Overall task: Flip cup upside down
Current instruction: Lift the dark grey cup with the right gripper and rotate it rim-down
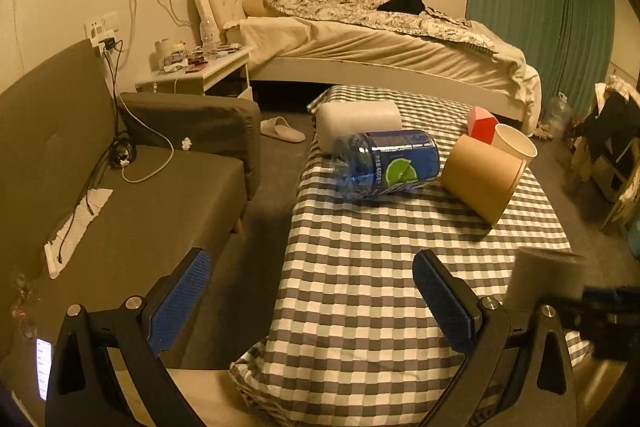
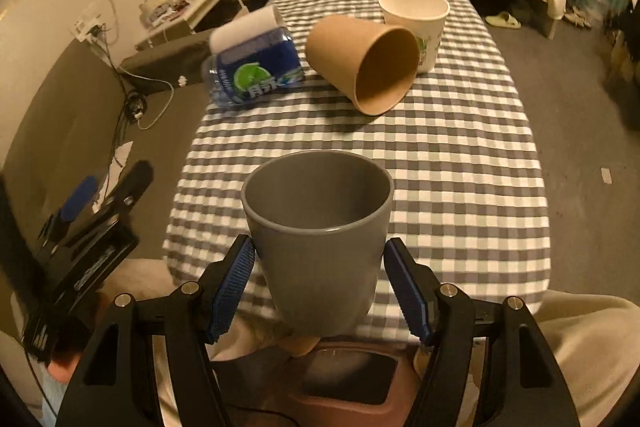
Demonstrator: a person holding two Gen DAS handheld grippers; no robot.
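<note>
A grey mug stands upright, mouth up, between the blue pads of my right gripper, near the front edge of the checkered table. The pads press both of its sides. The mug also shows blurred at the right of the left wrist view. My left gripper is open and empty, over the table's front left edge; it shows at the left of the right wrist view.
A brown paper cup lies on its side mid-table, beside a white paper cup standing upright. A blue bottle and a white roll lie at the left. A red box is behind. A sofa is at left.
</note>
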